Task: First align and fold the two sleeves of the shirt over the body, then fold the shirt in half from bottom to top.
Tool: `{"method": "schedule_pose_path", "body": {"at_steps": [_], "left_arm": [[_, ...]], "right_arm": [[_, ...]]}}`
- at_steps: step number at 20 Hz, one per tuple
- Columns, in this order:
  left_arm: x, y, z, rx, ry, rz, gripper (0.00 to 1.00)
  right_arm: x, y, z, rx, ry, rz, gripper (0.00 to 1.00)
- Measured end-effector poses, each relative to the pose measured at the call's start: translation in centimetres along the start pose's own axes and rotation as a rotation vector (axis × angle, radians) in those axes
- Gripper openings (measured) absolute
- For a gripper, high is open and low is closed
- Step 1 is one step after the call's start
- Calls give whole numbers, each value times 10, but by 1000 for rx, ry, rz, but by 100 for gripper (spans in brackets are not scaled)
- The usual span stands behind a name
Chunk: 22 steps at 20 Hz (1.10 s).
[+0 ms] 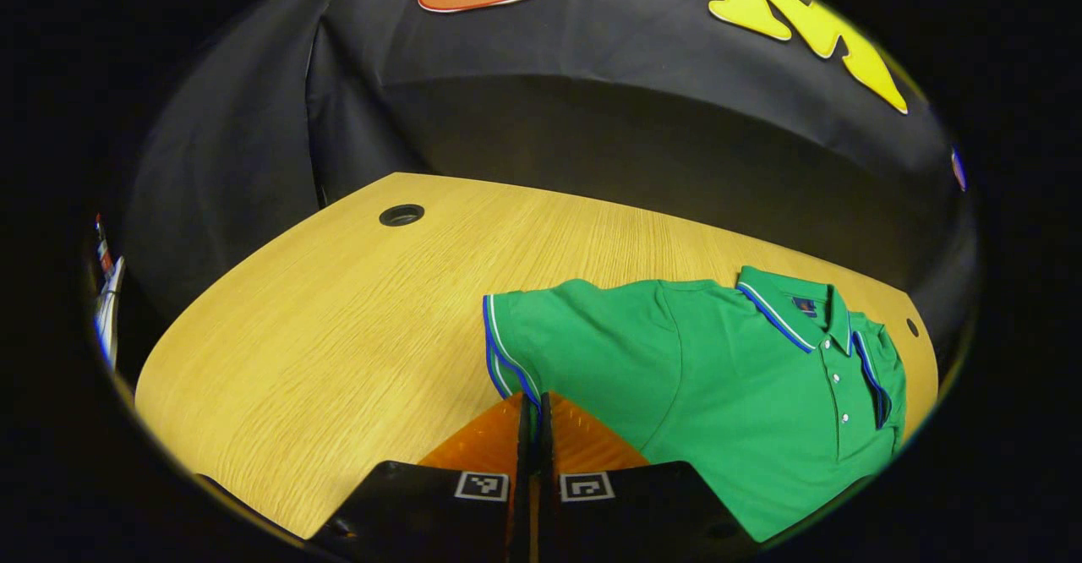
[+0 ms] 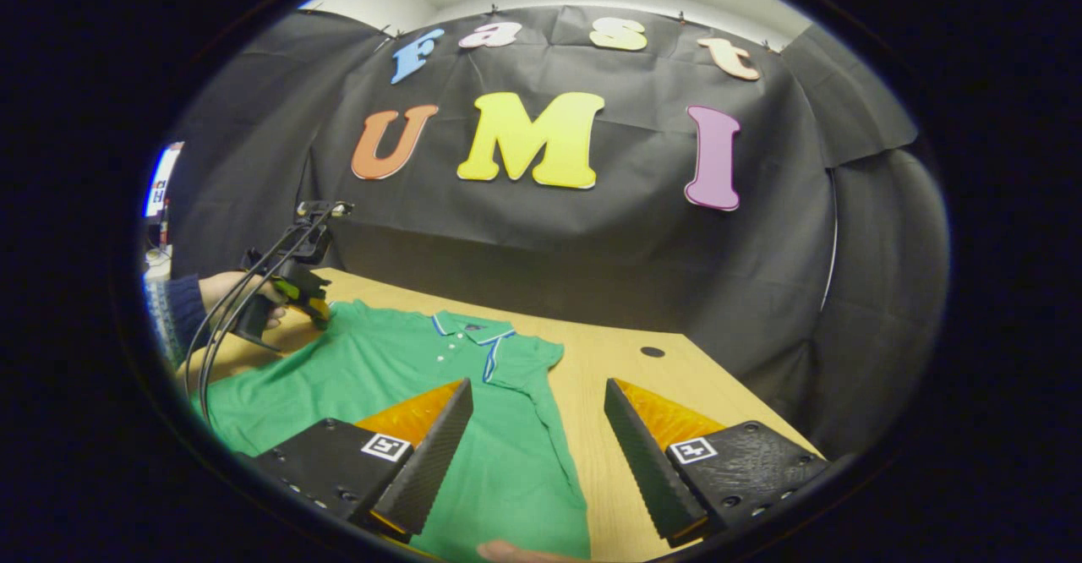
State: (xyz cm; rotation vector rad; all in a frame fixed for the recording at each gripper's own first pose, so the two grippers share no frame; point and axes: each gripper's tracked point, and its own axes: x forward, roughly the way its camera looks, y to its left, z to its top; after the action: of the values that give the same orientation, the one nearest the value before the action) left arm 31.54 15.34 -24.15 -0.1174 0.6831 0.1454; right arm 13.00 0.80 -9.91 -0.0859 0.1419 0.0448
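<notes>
A green polo shirt is lying face up on the wooden table, its collar toward the black cloth wall and its buttons showing down the placket. In the left gripper view the left gripper is sitting with its two fingers pressed together, tips right at the striped cuff of the near sleeve — whether any cloth is pinched between them cannot be told. In the right gripper view that same gripper (held by a hand in a dark sleeve) is showing farther off, at the shirt's far shoulder. The right gripper is hovering with its fingers spread wide apart, one over the shirt's body and the other over bare table just beside the shirt's edge — nothing is lying between them but fabric and wood below.
</notes>
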Motion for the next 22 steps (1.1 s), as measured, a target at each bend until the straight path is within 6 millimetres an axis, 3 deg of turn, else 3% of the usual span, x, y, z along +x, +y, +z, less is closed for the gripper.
{"method": "schedule_pose_path", "body": {"at_steps": [5, 9, 13, 17, 18, 20, 22], "left_arm": [[-10, -24, 18, 126, -26, 35, 9], [-13, -58, 27, 229, -43, 23, 9], [-11, -90, 21, 339, -38, 29, 10], [-20, -138, -1, 394, -21, -61, 22], [-26, -145, -1, 385, -25, -87, 39], [-47, -154, 8, 344, -70, -117, 92], [-71, -155, 20, 279, -116, -139, 100]], "right_arm": [[1, -17, 4, -7, -15, -50, 95], [4, -29, 3, 30, -8, -69, 95], [6, -37, 1, 35, -1, -82, 95], [7, -42, 0, 44, 8, -88, 94], [7, -44, -1, 45, 10, -93, 95], [6, -48, 0, 52, 12, -100, 93], [4, -49, 2, 74, 17, -98, 95]]}}
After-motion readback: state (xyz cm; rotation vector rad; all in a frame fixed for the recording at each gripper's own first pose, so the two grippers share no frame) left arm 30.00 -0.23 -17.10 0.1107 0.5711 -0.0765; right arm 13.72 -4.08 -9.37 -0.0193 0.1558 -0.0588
